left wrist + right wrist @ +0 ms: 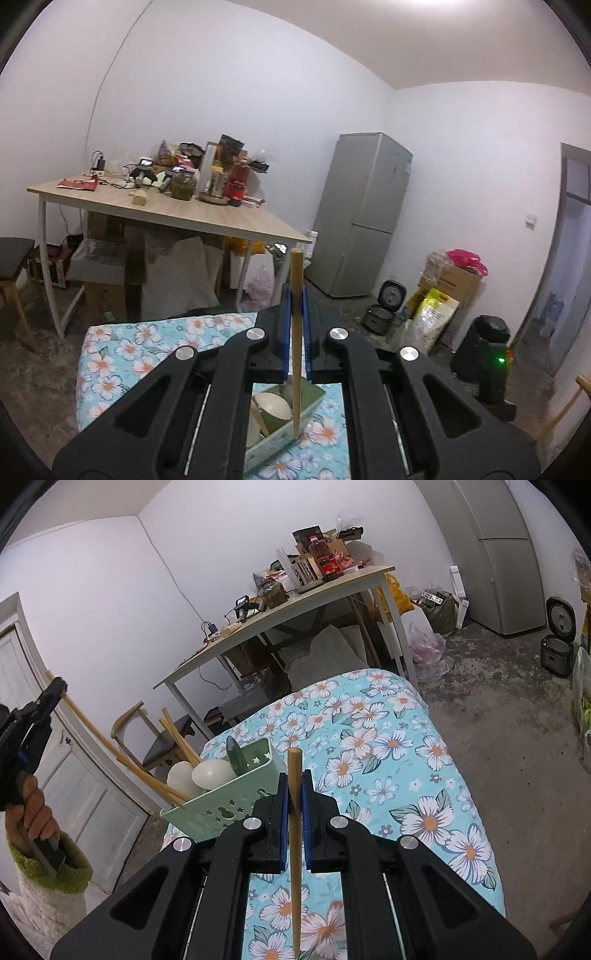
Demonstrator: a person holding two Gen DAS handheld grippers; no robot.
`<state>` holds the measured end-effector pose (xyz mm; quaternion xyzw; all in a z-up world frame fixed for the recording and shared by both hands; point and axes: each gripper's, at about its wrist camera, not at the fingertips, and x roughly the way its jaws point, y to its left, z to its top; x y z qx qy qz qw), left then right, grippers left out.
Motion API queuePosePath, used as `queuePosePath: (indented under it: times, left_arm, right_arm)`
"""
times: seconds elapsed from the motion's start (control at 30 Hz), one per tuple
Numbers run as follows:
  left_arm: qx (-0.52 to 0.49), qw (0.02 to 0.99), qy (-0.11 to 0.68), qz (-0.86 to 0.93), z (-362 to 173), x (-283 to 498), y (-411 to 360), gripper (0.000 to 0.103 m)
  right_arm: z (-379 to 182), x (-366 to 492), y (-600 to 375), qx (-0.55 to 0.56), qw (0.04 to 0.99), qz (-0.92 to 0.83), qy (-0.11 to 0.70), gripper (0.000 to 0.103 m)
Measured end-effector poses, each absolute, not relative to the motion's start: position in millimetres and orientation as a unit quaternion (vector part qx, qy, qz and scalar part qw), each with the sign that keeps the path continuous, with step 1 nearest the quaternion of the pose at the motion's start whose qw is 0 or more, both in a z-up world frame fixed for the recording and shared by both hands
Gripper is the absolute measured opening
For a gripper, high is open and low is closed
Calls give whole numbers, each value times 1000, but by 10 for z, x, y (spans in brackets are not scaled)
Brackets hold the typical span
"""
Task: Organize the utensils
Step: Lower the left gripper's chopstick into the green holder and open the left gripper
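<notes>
- A surface covered by a blue floral cloth [388, 738] is being shown, with a pale green utensil caddy [221, 805] standing near its edge; what lies beneath the cloth cannot be told.
- The caddy is being shown pierced with star and gourd cut-outs, and it is already carrying two white spoon bowls [210, 773], a dark green utensil and several chopsticks leaning out toward the left.
- The left hand-held gripper [296, 295] is being held above the caddy, seen below between its arms, with its blue pads closed tightly on a wooden chopstick [296, 332] standing nearly upright.
- From the right wrist view, that left hand-held gripper [55, 688] is being shown raised at the far left, held by a hand [33, 812] in a green-cuffed sleeve.
- The right hand-held gripper [295, 786] is being held just beside the caddy, above the cloth, its pads closed likewise on a second wooden chopstick [295, 849], thick end up.
- The step in hand is being judged as dropping each chopstick into the caddy.
- To do this well, each stick is best being kept upright, its lower tip being guided inside the caddy wall, clear of the spoons, before the pads are being eased apart.
- One stick at a time is being advised, so the hand-held grippers are not being crowded.
</notes>
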<state>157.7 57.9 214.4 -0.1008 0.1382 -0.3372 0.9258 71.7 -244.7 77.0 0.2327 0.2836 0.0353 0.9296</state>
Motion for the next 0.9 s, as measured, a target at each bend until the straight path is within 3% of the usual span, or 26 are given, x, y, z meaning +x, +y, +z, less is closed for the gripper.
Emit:
queuePosePath:
  times: [0.9]
  left_arm:
    - [-99,927,198,-302,1628,2061,413,5]
  right_arm:
    - [671,761,-2460,234,926,32,295,7]
